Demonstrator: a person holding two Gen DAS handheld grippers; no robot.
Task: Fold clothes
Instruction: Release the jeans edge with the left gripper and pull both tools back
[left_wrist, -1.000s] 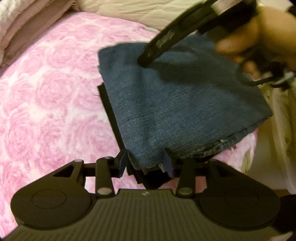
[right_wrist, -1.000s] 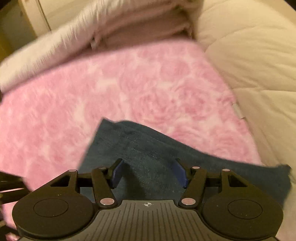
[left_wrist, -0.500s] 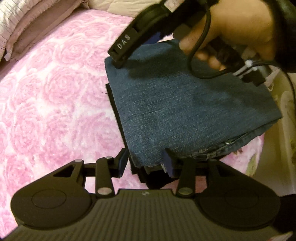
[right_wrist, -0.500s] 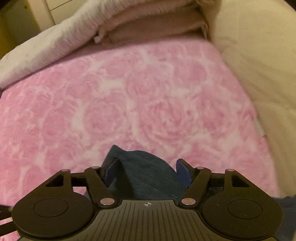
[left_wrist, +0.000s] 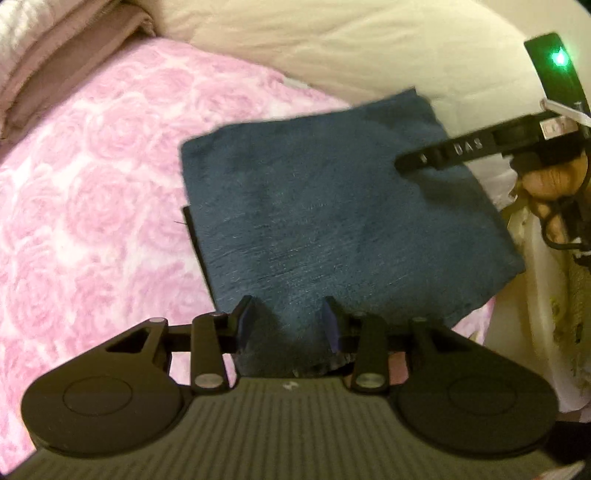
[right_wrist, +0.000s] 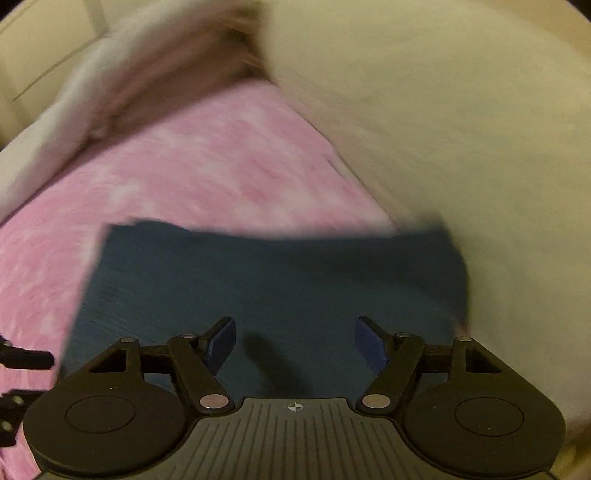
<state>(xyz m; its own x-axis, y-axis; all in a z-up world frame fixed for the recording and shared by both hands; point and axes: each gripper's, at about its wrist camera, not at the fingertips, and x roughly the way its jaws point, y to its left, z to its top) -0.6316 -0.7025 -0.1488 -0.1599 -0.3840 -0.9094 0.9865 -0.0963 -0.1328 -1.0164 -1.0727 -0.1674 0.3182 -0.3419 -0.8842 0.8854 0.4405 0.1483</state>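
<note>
Jeans (left_wrist: 332, 221) edge between closing left claw (left_wrist: 288, 325); right claw (right_wrist: 295, 339) wide above

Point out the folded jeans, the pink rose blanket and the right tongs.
folded jeans (left_wrist: 332, 221): left wrist view, middle of the top denim layer.
pink rose blanket (left_wrist: 92, 203): left wrist view, bare patch left of the jeans.
right tongs (right_wrist: 294, 341): right wrist view, midway between the fingertips.
</note>
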